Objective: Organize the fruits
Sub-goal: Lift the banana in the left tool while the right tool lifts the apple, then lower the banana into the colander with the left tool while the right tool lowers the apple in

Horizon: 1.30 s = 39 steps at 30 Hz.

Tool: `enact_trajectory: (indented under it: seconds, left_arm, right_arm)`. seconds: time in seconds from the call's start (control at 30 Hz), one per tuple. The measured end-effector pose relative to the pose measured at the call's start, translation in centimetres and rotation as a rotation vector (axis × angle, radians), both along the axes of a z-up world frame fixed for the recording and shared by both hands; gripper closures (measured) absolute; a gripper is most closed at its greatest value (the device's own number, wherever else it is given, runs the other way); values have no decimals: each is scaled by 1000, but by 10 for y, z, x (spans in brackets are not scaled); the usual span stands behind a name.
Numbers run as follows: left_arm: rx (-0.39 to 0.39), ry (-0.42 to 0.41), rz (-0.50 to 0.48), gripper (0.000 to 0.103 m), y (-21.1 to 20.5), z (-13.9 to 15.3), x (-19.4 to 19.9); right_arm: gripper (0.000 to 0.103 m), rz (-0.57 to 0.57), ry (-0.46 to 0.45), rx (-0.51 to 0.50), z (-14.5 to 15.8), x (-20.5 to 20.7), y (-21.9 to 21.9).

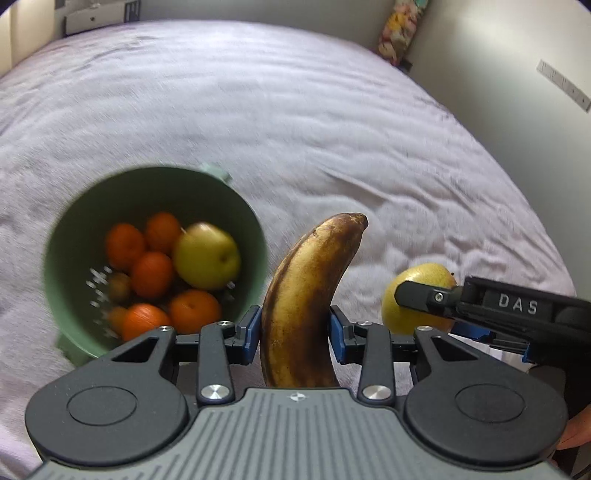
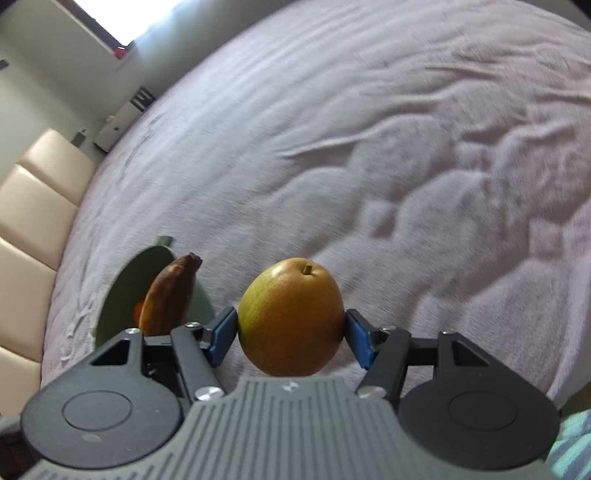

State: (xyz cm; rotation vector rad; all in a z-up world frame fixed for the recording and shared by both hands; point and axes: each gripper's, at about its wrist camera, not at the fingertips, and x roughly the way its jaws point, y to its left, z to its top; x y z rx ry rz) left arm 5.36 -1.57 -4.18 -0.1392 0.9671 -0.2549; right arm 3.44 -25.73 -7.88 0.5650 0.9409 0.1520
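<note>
My left gripper (image 1: 294,328) is shut on a brown-spotted banana (image 1: 306,295) that points up and away. To its left stands a green colander bowl (image 1: 70,229) with several oranges (image 1: 153,275) and a yellow-green apple (image 1: 207,256) inside. My right gripper (image 2: 291,332) is shut on a yellow-orange pear (image 2: 291,317), stem up. The pear (image 1: 417,295) and right gripper also show at the right of the left wrist view. In the right wrist view the banana (image 2: 168,299) and the bowl (image 2: 122,295) lie to the left.
Everything is over a bed with a wrinkled pale lilac cover (image 1: 295,110). A beige padded headboard (image 2: 33,221) runs along the left in the right wrist view. A flowered pillow (image 1: 400,29) leans at the far corner by the wall.
</note>
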Motion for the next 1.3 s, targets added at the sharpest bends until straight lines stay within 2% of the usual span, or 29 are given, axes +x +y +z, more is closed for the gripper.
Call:
enact_trajectory:
  seconds: [0.27, 0.53, 0.67, 0.83, 0.97, 1.13, 1.3]
  left_arm:
    - [-38, -73, 145, 60, 57, 29, 4]
    - [-35, -40, 299, 60, 108, 22, 24]
    - [-19, -5, 331, 60, 117, 8, 36]
    - [3, 59, 342, 60, 120, -6, 47]
    - [27, 90, 341, 60, 116, -15, 53]
    - [106, 125, 329, 60, 108, -26, 60]
    - [118, 140, 329, 60, 106, -34, 64]
  right_arm:
    - [42, 107, -128, 10, 36, 4, 38]
    - [42, 263, -211, 6, 56, 20, 90]
    - [42, 309, -201, 1, 54, 30, 112]
    - [42, 362, -169, -56, 38, 51, 135]
    - [42, 384, -148, -89, 26, 60, 140]
    - [42, 409, -115, -87, 15, 67, 145]
    - [42, 436, -85, -92, 3, 69, 153]
